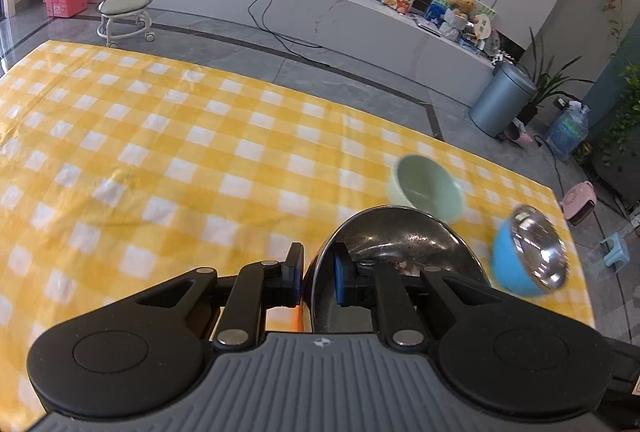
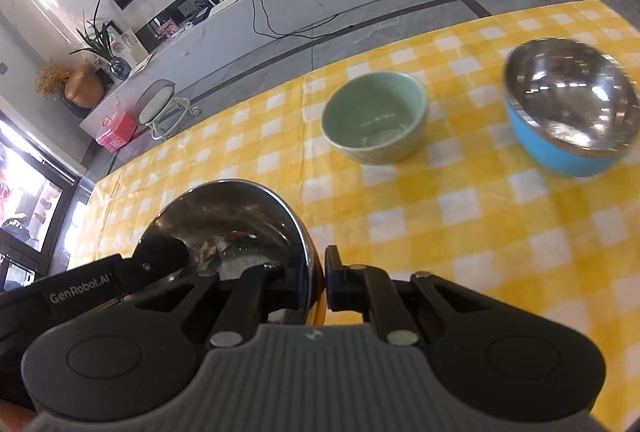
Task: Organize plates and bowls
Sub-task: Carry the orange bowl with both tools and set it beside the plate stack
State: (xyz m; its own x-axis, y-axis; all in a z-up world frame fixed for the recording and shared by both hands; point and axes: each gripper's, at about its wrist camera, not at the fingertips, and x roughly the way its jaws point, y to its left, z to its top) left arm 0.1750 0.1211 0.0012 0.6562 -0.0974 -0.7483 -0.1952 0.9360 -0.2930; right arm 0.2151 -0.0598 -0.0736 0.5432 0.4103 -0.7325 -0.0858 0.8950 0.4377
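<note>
Your left gripper (image 1: pixel 318 272) is pinched tight on the rim of the shiny metal bowl (image 1: pixel 396 236), one pad outside and one inside. Your right gripper (image 2: pixel 320 282) is pinched on the same bowl's rim (image 2: pixel 240 220) from the other side. So both tools hold 1 bowl, and it has an orange outside.

The green bowl (image 2: pixel 376 118) sits upright on the yellow checked tablecloth (image 1: pixel 160 136), just past the held bowl. The blue bowl (image 2: pixel 568 104) w/ a shiny inside is near the green one, not touching it, close to the table's edge.
</note>
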